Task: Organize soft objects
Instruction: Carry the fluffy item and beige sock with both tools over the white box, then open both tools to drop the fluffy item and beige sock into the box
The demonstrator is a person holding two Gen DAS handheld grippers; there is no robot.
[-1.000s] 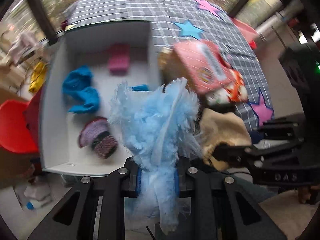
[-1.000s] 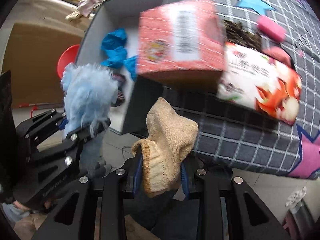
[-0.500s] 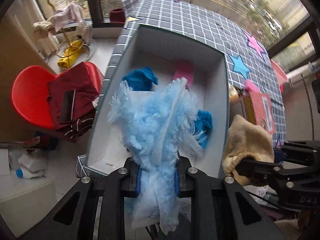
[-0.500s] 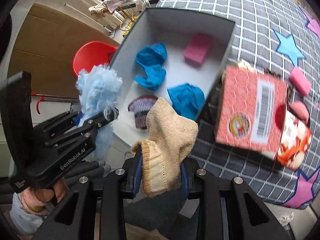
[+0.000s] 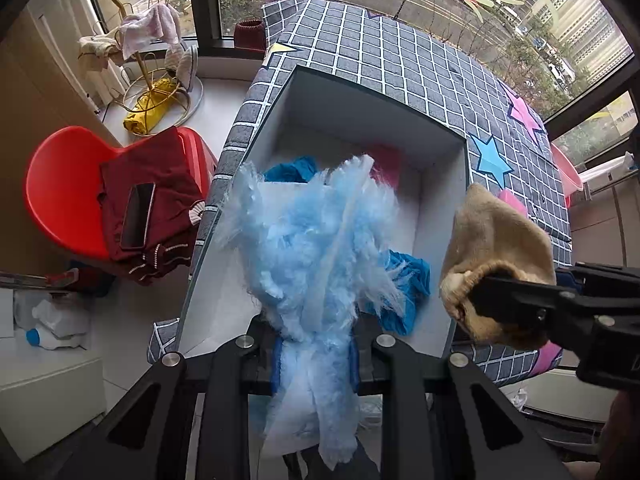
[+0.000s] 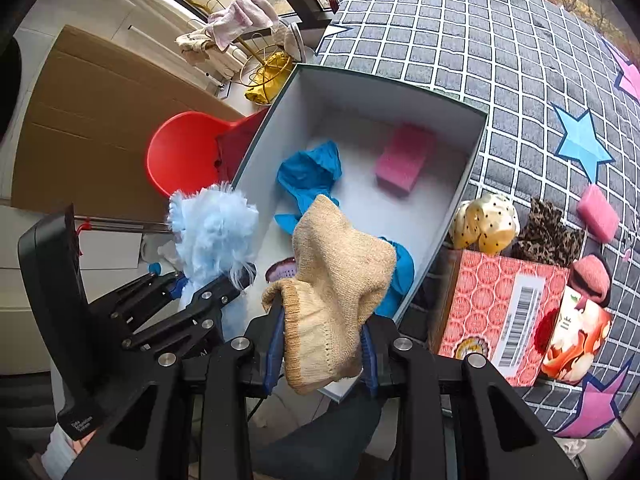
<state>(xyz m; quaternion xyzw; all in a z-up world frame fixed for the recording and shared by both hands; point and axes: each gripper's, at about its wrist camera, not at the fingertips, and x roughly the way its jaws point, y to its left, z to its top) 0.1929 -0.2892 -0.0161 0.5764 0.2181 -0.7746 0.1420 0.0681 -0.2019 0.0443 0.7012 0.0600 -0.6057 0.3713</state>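
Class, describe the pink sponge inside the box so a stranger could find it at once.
Start at the big white box on the checked tablecloth. Near its far end lies the pink sponge, alone. It is a firm rectangular block, while the blue cloths beside it are crumpled.

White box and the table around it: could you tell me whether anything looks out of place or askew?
Nothing looks spilled or damaged. The white box holds blue cloths and a pink sponge; another pink sponge and a cream polka-dot piece remain on the table.
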